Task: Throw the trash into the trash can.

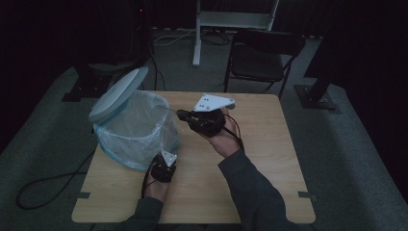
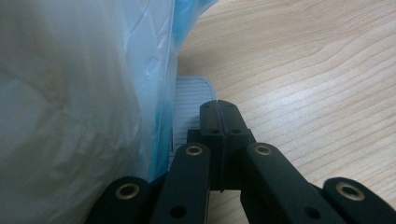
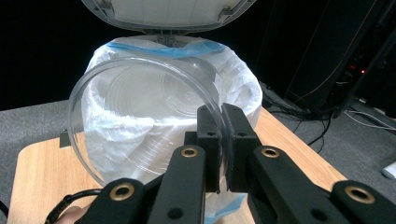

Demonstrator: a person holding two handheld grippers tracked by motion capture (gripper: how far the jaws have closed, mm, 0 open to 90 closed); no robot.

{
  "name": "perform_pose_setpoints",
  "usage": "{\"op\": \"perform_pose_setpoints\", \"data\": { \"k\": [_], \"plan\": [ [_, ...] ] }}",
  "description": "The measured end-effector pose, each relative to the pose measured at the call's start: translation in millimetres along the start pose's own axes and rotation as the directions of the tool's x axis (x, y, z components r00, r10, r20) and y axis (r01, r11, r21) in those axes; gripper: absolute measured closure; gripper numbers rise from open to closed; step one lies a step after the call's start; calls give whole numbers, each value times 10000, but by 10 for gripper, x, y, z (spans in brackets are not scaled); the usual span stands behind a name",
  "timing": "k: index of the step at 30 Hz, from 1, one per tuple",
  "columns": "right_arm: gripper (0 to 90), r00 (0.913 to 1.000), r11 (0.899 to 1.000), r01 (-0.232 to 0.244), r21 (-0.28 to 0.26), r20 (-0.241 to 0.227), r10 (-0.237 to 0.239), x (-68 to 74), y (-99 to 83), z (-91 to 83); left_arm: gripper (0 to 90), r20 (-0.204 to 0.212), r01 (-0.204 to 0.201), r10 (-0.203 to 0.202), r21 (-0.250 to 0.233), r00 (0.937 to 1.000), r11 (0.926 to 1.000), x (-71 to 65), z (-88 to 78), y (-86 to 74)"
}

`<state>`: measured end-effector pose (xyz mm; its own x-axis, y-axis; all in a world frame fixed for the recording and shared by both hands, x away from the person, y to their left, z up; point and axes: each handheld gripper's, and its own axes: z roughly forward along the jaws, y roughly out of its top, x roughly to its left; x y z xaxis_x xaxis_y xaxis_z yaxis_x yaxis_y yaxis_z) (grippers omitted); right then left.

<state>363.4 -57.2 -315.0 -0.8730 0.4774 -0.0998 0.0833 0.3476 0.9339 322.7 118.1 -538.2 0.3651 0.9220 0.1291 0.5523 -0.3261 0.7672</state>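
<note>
One wooden table (image 1: 269, 159), and on its left side one pedal bin (image 1: 132, 132), lined with a white bag over a blue body. Its single lid (image 1: 118, 94) is tipped up and back, so the mouth is wide open.

Why is it open? Look low at the near side of the bin. The left gripper (image 1: 163, 166) sits right at the foot of it, and in the left gripper view its fingers (image 2: 218, 122) are clenched tight on nothing, tips resting on the ridged grey pedal (image 2: 189, 105). I'd say that hand is pressing the pedal to keep the lid raised.

Now the right gripper (image 1: 185, 115), held up level beside the bin's rim and pointing in at it. Its fingers (image 3: 233, 140) are grasping the rim of one clear plastic cup (image 3: 140, 126), pinching the thin wall between them. The cup is on its side, mouth towards the gripper's camera, hanging in the air just before the bin's opening with the bag right behind it. Looks ready to be dropped in; the cup isn't inside yet.

Smallest detail: a black cable (image 3: 70, 205) loops at the lower left of the right gripper view.
</note>
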Motion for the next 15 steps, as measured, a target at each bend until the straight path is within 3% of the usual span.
{"op": "perform_pose_setpoints", "data": {
  "k": [15],
  "plan": [
    [863,9996,9998,-215,4,-178,215,-2,13,137,900,4,-8,8,-4,10000,10000,1,0,0]
  ]
}}
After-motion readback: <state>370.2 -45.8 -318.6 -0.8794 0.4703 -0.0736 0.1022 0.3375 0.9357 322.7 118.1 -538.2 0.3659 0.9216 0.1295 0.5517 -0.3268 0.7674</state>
